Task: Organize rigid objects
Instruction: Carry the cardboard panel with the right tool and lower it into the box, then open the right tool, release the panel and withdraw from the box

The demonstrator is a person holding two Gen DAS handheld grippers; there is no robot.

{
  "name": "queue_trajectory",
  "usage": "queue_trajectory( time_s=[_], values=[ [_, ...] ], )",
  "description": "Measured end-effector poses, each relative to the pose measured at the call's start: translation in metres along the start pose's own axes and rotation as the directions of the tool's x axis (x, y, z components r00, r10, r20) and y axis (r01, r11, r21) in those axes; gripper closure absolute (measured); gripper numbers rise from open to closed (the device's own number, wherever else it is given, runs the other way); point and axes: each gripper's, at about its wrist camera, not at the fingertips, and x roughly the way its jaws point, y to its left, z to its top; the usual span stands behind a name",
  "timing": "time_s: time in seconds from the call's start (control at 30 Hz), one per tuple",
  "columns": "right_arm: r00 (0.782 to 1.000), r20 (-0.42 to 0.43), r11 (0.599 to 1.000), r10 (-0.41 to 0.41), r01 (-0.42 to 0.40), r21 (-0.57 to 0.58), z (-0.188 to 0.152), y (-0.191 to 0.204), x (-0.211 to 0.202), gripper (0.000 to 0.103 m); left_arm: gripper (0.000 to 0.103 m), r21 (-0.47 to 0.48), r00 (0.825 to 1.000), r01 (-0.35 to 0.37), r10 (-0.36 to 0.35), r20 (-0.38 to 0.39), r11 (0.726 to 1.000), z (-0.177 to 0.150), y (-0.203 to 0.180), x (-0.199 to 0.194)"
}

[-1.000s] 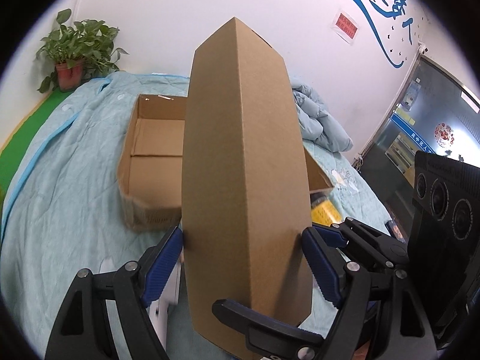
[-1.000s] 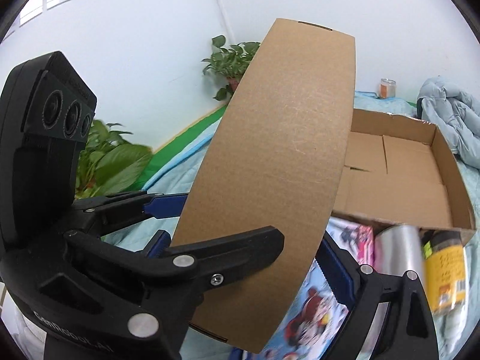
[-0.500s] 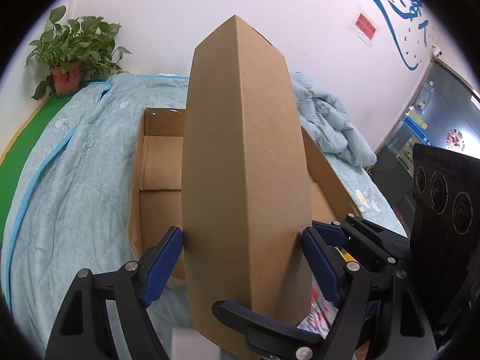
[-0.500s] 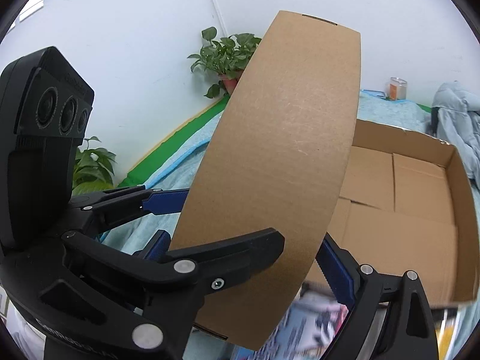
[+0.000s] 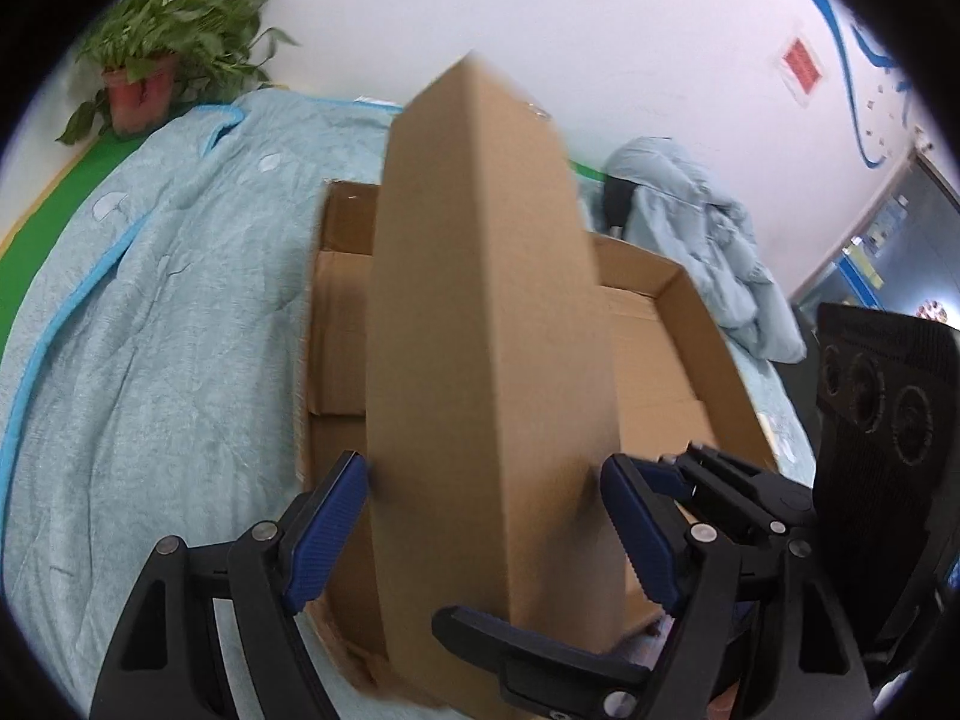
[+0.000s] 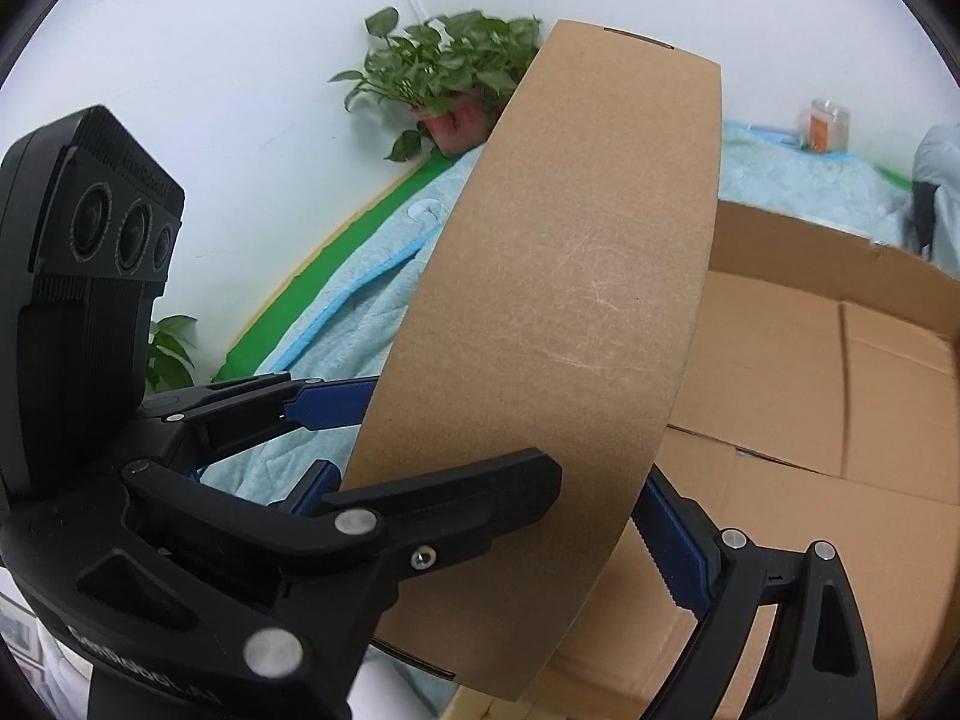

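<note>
A long closed cardboard box (image 5: pixel 480 330) is held upright between both grippers. My left gripper (image 5: pixel 486 501) is shut on it, one blue pad pressed on each long side. In the right wrist view, my right gripper (image 6: pixel 498 516) clamps the same cardboard box (image 6: pixel 558 300) from the other side; its near left pad is partly hidden behind a left gripper finger. Under and behind the held box, a shallow open cardboard box (image 5: pixel 666 312) lies on the bed, its bare floor and far wall (image 6: pixel 810 240) showing.
A light-blue bedspread (image 5: pixel 150 300) covers the bed. A crumpled pale-blue duvet (image 5: pixel 702 228) lies at the far right, a potted plant (image 5: pixel 162 60) stands in the far left corner, and a small jar (image 6: pixel 825 123) sits by the wall.
Both grippers have carried the closed box forward over the open box, which now fills the lower view. The colourful packs and the bottle by its near edge have left the views.
</note>
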Motion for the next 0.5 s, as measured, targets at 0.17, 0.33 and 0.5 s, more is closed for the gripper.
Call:
queue_trajectory(
  time_s=[0.17,0.33,0.5],
  values=[
    [0.993,-0.11,0.997,0.05,-0.044,0.058,0.003,-0.019,0.036,0.008,0.025,-0.048,0.998,-0.048,0.047,-0.036,0.998,-0.009,0.02,0.014],
    [0.989,-0.118,0.994,0.087,-0.079,0.075,-0.013,-0.029,0.028,0.007,0.025,-0.065,0.998,-0.057,0.056,-0.024,0.996,-0.03,0.031,0.003],
    [0.978,-0.181,0.981,0.105,-0.073,0.178,-0.037,-0.057,0.047,0.054,0.025,-0.067,0.997,-0.064,0.066,0.027,0.996,-0.049,0.03,-0.016]
  ],
)
